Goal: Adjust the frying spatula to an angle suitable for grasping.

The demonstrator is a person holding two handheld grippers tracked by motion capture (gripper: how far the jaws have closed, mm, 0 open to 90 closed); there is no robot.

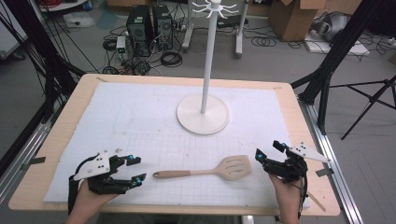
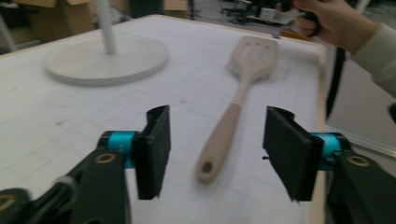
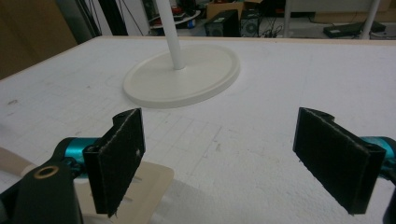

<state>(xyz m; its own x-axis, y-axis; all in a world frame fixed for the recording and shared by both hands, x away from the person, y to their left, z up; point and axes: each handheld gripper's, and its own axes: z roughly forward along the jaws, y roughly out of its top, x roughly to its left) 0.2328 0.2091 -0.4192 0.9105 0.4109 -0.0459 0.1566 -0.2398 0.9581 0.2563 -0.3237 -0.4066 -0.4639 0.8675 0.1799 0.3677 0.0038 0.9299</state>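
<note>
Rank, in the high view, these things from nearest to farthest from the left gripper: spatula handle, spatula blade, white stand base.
1. Spatula handle, just right of the left gripper.
2. Spatula blade, farther right, near the right gripper.
3. White stand base, at the table's middle, beyond.

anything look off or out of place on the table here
Nothing stands out. The spatula lies flat on the white mat, handle toward the left gripper; the hook stand is upright. No spills or damage visible.
</note>
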